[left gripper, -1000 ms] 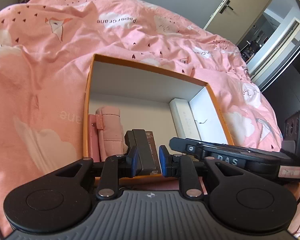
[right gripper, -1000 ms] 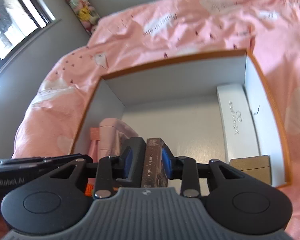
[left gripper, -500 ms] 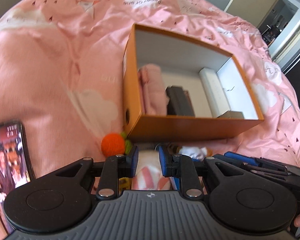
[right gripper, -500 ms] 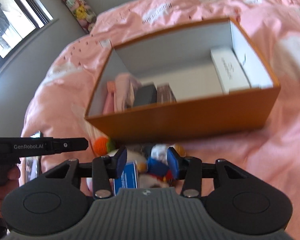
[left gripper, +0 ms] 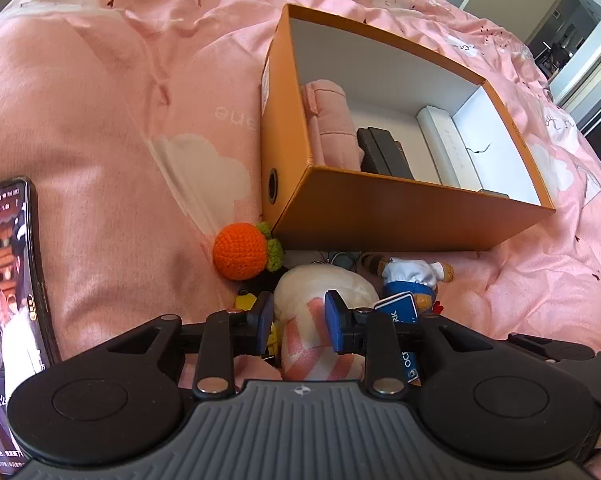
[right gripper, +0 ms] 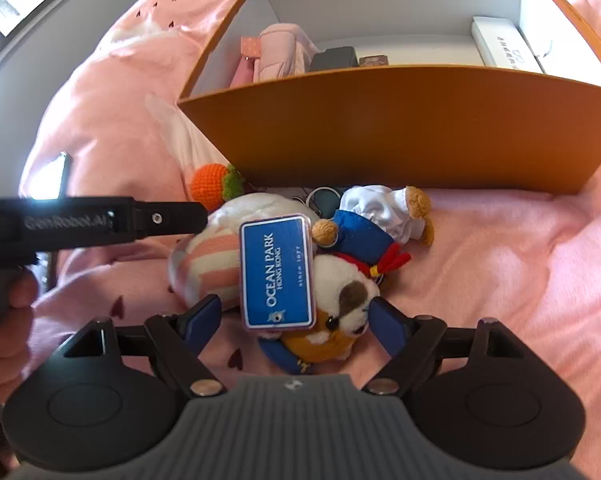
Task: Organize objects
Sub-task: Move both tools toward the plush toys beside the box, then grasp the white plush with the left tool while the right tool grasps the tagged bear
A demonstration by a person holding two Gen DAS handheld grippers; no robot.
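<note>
At the far left a phone lies face up on the pink bedspread; next comes the crocheted orange ball, tucked against the corner of the orange box; the left gripper hovers with its jaws apart and empty over the striped white plush; the right gripper is likewise spread wide, straddling the brown-and-white plush and the blue Ocean Park card lying on it; the sailor bear lies just beyond, near the box's front wall. Judged from here, the toys are heaped so tightly that closing on one could drag a neighbour or flick the card off; soft plush may also slip from the pads. Inside the box, from left: a pink pouch, two dark slim cases beside it, then a long white carton along the right wall.
</note>
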